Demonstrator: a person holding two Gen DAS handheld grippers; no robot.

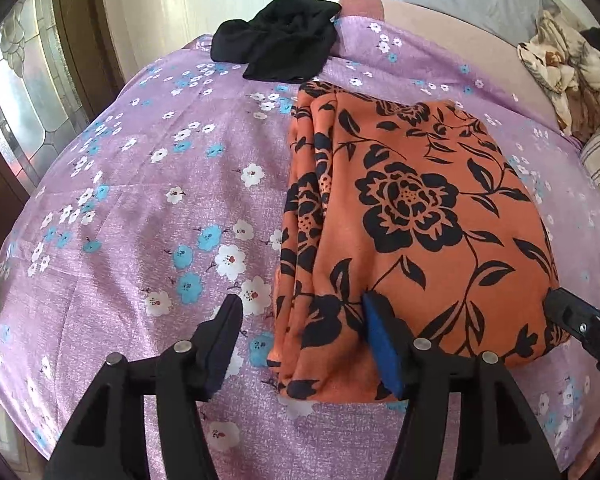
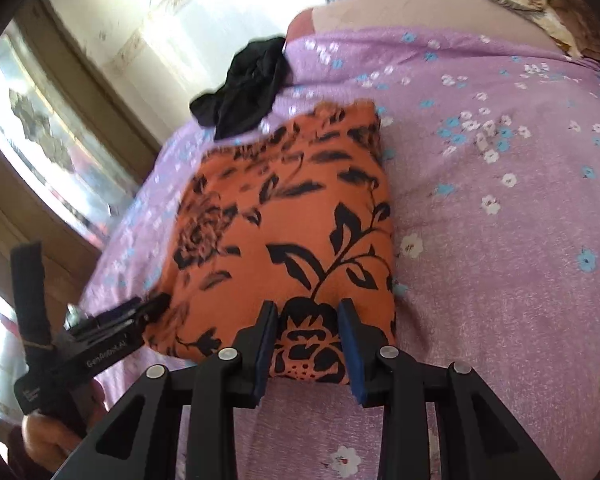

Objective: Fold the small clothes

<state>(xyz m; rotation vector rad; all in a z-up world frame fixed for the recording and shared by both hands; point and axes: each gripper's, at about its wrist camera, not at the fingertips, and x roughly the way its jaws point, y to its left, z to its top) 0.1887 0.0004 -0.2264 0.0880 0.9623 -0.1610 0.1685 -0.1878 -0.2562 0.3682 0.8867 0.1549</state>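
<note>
An orange garment with black flowers (image 1: 412, 216) lies folded into a thick rectangle on the purple flowered sheet (image 1: 148, 184); it also shows in the right wrist view (image 2: 284, 224). My left gripper (image 1: 300, 320) is open over the garment's near left corner, its right finger resting on the cloth. My right gripper (image 2: 308, 320) is open, its fingers astride the garment's near edge. The left gripper's body (image 2: 100, 336) shows at the garment's left corner, and the right gripper's tip (image 1: 580, 320) shows at its right edge.
A crumpled black garment (image 1: 276, 40) lies at the far edge of the bed, also in the right wrist view (image 2: 244, 88). A patterned glass door (image 1: 24, 92) stands to the left. A brown-and-cream blanket (image 1: 564, 68) and pillows lie at the far right.
</note>
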